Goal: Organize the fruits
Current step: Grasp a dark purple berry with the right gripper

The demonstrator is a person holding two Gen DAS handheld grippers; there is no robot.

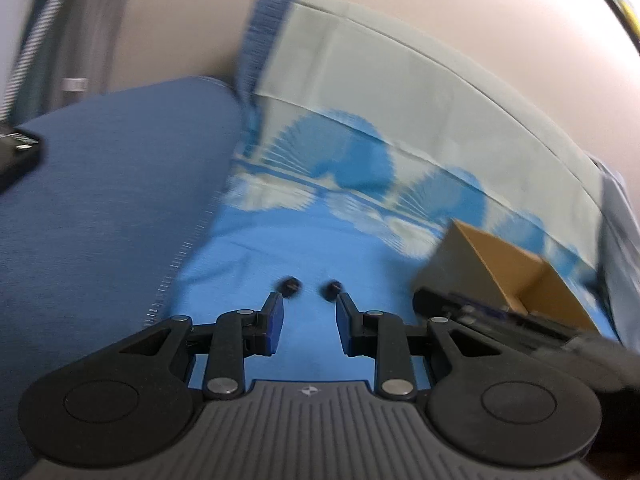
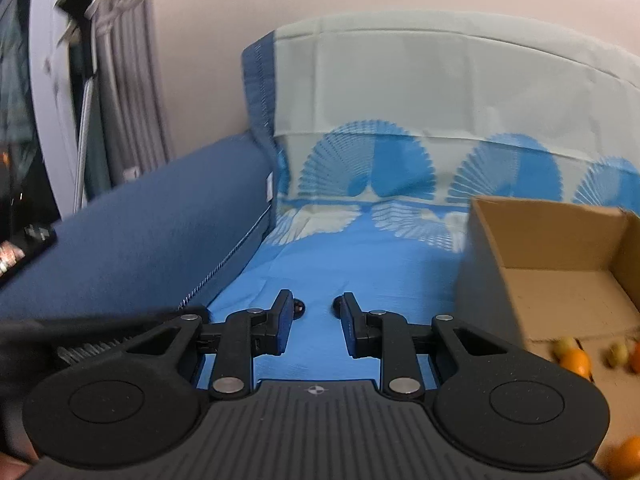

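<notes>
The bed sheet is bright blue, with pale grey-green and blue fan-shaped motifs toward twelve o'clock and a plain grey-green band above them. At nine o'clock the cushion is dark denim blue with a pale stitched seam. The cardboard box at three o'clock is plain brown; inside it lie an orange and small yellow-green fruits. Both grippers are black with blue pads. The wall is pinkish beige.
</notes>
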